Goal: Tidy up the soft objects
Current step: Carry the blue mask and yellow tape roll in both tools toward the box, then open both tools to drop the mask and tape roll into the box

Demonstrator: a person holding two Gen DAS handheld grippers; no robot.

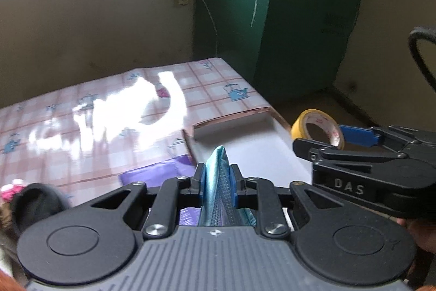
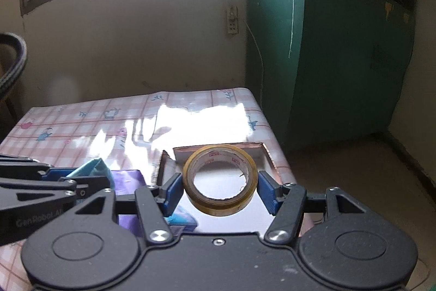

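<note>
While the left gripper (image 1: 218, 183) pinches the blue pouch (image 1: 218, 182) and the right gripper (image 2: 219, 188) clasps the tape roll (image 2: 220, 180), either could slip short of the box (image 1: 256, 146).

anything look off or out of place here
The roll of tape between the right gripper pads is hard, not soft. The box flap looks torn at its corner.

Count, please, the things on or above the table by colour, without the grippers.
Teal: 1, the pouch
Yellow: 1, the tape roll
Purple: 1, the packet
White inside: 1, the box
Black: 1, the soft item
Total: 5
</note>
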